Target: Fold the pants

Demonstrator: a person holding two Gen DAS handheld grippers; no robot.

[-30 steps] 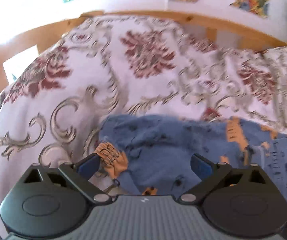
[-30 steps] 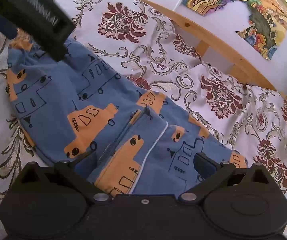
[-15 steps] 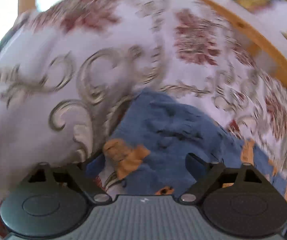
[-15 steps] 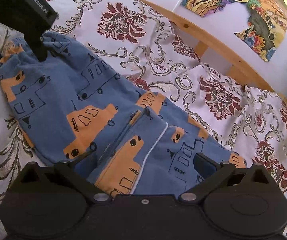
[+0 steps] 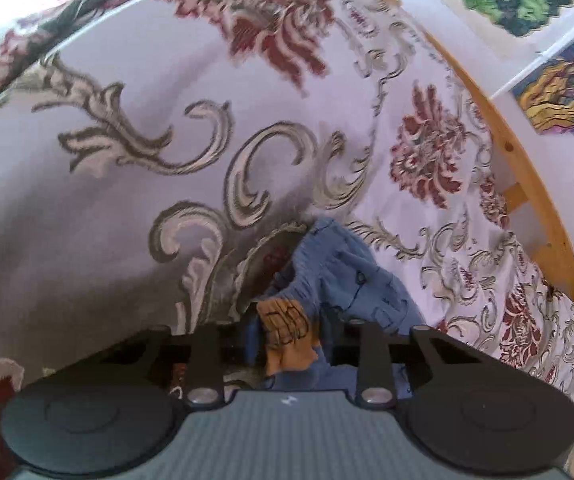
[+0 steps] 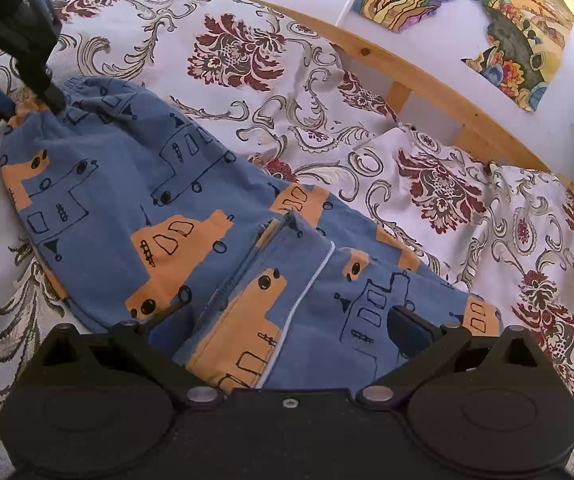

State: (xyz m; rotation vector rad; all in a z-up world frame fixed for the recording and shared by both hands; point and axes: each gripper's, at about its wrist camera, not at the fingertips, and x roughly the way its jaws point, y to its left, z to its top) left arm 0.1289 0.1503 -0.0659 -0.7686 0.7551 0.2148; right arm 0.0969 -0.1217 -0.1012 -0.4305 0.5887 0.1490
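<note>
Now I'm clamping my left gripper (image 5: 287, 336) onto the waistband corner of the blue cotton pants with orange cars (image 6: 175, 216) lying on the floral bedspread (image 6: 247, 52), while my right gripper (image 6: 283, 332) is hovering unclenched over the leg ends, readying the fold.

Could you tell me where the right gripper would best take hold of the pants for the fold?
Probably the leg ends nearest the right gripper, open over them. The pants lie flat on the bedspread, waistband far off in the left gripper. Come in low from the near edge and pinch the hems, since the flat cloth offers only its edges.
</note>
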